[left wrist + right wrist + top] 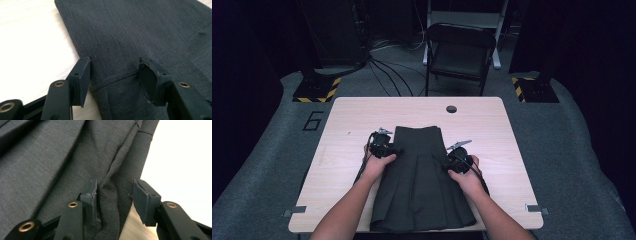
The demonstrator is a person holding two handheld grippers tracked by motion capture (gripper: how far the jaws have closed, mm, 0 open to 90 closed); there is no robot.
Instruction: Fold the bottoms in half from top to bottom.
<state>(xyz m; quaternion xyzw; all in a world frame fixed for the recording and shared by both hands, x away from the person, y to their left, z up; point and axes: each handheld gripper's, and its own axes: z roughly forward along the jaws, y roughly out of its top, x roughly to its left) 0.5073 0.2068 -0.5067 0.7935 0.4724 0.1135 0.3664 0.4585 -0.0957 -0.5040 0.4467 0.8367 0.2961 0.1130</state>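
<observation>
Dark grey pleated skirt (pixel 419 180) lies flat mid-table (pixel 362 112), waistband at the far end, hem at the near edge; looks like the person is setting up a two-sided pinch to fold or lift it. To do it well: both sides should bite at matching height along the skirt's side edges, take all layers rather than the top ply, and close before any lift so the pleats don't fan out. Left gripper (pixel 113 75) sits at the skirt's left edge just below the waistband seam; jaws are spread, one pad over bare table just off the cloth edge, the other over the fabric, no pinch visible, so it needs to come down and close across the edge. In the high view it (pixel 384 145) is level with the upper third of the skirt. Right gripper (pixel 113 197) is at the right side edge, jaws parted with a raised fold of cloth standing between them; the left pad touches the fold, the right pad stands clear, so nothing is clamped. In the high view it (pixel 457 159) sits slightly nearer the person than the left one; I'd even that up before closing.
</observation>
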